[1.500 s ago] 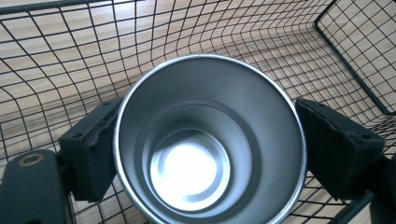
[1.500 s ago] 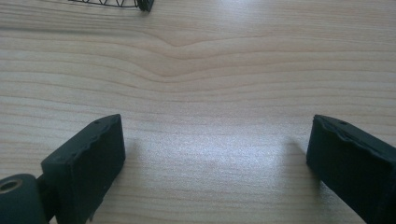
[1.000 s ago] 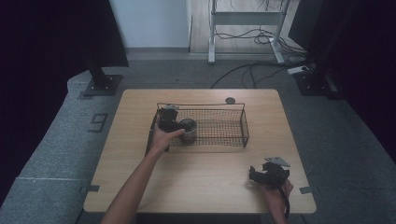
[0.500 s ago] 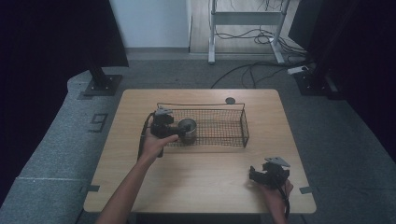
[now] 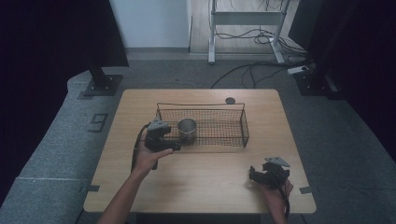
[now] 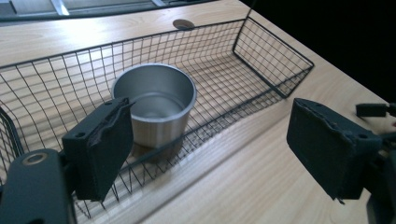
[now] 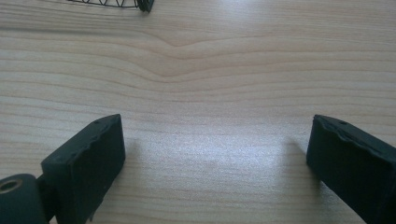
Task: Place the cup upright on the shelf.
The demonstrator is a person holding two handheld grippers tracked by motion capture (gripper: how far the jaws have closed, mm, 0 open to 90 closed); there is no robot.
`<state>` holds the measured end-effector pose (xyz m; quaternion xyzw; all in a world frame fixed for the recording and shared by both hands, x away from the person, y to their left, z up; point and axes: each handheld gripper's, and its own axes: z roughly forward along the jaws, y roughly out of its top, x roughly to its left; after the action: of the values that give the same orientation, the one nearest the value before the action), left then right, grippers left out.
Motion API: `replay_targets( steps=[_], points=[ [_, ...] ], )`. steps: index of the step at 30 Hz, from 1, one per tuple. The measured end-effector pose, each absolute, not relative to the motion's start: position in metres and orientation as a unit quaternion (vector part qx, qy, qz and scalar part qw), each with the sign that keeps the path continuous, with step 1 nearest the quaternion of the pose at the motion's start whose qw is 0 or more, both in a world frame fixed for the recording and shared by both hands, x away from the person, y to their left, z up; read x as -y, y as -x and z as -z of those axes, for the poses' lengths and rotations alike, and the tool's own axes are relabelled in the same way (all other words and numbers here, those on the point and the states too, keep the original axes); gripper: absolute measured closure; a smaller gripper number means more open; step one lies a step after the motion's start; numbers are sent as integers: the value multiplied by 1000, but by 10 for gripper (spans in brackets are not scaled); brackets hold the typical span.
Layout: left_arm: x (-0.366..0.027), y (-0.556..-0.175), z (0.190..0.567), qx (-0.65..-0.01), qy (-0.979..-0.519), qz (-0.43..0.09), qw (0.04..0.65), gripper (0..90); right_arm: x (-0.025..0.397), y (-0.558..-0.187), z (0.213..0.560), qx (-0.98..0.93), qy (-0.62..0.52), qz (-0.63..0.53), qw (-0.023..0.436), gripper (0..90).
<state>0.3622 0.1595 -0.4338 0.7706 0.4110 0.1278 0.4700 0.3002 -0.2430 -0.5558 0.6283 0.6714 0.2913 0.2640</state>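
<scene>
Cup [image 5: 187, 129] stands upright in the left end of the wire basket [image 5: 233, 140]. We hold the left gripper [image 5: 169, 145] just outside the basket's near wall, jaws wide apart, empty. Our right gripper [image 5: 253, 173] rests near the table [image 5: 205, 186] edge, jaws wide apart, empty.

Cup [image 5: 187, 130]: a plain metal cup [image 6: 155, 104] with a brushed silver wall, standing upright, its mouth facing up and nothing lying inside.
Place: it is sitting in the wire basket [image 5: 233, 133], toward that basket's left end, close to the near wall [image 6: 224, 122].
Basket: black mesh, long and shallow, lying flat on the wooden table [image 5: 201, 182], toward its far half.
</scene>
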Motion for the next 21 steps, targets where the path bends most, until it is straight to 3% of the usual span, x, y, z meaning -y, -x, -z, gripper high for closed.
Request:
replay_targets(
  steps=[21],
  points=[
    [-194, -305, 491, -424, -768, -122, 465, 160, 243, -300, 556, -672, -628, -291, 264, 44]
  ],
)
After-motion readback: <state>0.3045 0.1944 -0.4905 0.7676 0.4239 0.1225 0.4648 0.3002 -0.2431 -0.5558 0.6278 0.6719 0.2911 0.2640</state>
